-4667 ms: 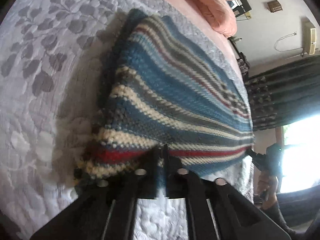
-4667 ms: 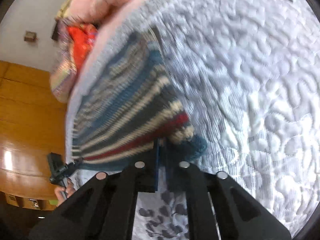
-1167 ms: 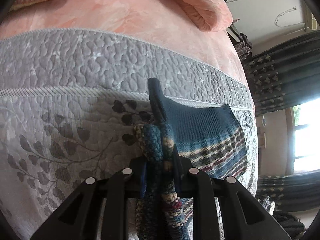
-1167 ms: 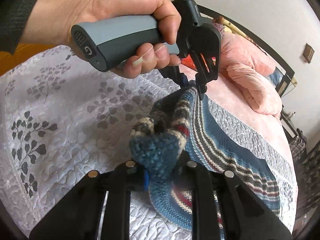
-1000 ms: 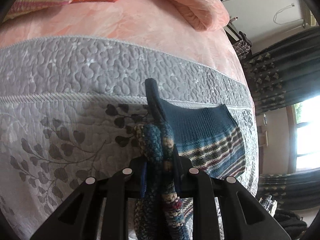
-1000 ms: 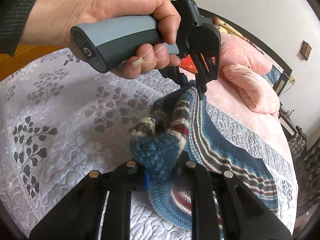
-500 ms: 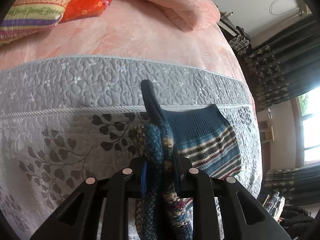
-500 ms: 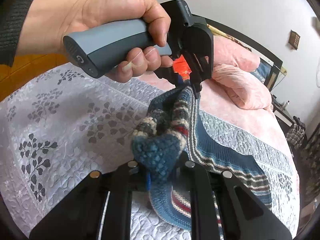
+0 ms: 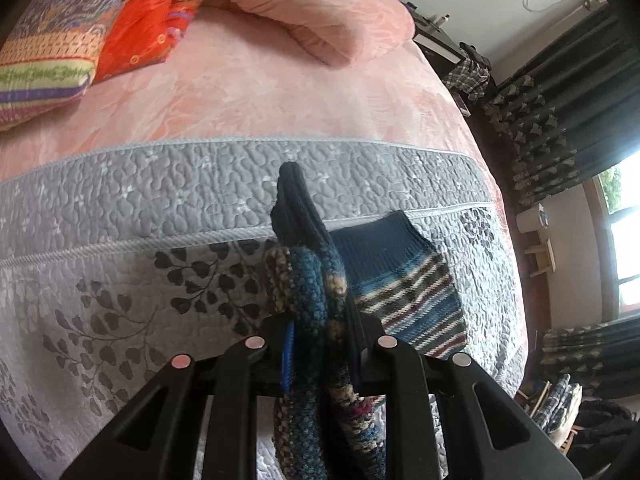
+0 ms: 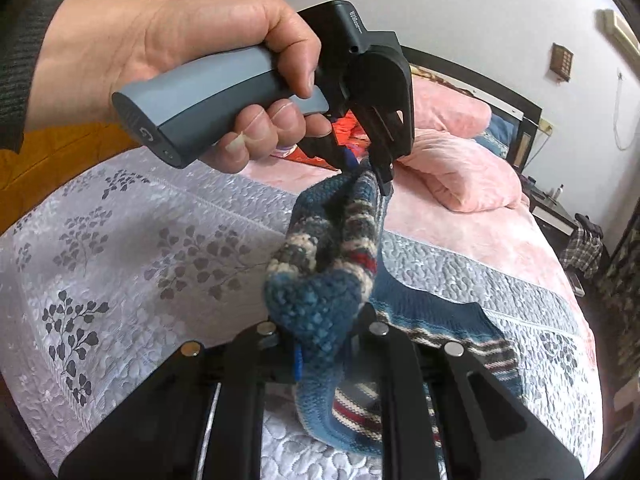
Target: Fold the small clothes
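A small knitted garment of thick blue wool with cream, grey and red stripes (image 10: 320, 272) is held up over a grey quilted bedspread with a dark leaf pattern (image 10: 120, 240). One bunched edge of it is pinched in the left gripper (image 9: 318, 344), whose jaws are nearly closed on the wool. Another bunched part is clamped in the same way by the right gripper (image 10: 324, 340). In the right wrist view the left gripper is seen from outside, held by a hand (image 10: 192, 64), with the knit hanging from its tips. The lower part of the garment is spread on the bedspread, near the band of plain grey quilting (image 9: 200, 184). Behind it a pink cover (image 9: 260, 80) and a rolled pink blanket (image 10: 460, 168) are seen.

The wool is judged to be soft, light and stretchy. It will sag between the two holds and will not keep a crease by itself. It is probably not slippery, because the stitches are coarse. It is best taken at the edge, at two corners well apart, so that the fabric is drawn flat before it is laid down.
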Tool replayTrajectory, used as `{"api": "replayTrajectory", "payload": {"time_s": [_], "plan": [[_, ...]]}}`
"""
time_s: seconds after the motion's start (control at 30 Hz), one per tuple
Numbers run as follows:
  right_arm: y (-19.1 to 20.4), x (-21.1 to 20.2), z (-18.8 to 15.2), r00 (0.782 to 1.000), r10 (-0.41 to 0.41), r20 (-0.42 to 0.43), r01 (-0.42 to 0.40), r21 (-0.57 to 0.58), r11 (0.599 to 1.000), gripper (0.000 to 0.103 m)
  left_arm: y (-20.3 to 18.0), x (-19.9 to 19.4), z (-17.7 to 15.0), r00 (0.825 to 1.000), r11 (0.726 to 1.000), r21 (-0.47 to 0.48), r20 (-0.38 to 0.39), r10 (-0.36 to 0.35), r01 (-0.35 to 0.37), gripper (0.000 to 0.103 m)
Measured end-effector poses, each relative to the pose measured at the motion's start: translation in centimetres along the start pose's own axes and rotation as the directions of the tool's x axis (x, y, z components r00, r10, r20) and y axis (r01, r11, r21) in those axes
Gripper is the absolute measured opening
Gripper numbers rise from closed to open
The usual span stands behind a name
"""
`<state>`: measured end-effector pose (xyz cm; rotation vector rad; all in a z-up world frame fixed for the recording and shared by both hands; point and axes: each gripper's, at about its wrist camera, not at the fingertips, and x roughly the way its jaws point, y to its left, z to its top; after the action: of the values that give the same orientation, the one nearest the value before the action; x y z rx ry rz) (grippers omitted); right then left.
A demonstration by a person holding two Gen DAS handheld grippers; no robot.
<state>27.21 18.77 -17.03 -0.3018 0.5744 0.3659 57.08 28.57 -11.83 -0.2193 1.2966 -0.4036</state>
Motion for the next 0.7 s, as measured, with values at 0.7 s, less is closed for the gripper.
{"api": "replayTrajectory", "payload": {"time_s": [0.7], "plan": [[-6.5,-2.0,-1.5,0.999,-0.05,0.008,0.048,0.12,0.992,0.011,-8.7,2.3,1.7,1.0,0.997,0.067,-0.004,0.022,-0.022,0.02]]}}
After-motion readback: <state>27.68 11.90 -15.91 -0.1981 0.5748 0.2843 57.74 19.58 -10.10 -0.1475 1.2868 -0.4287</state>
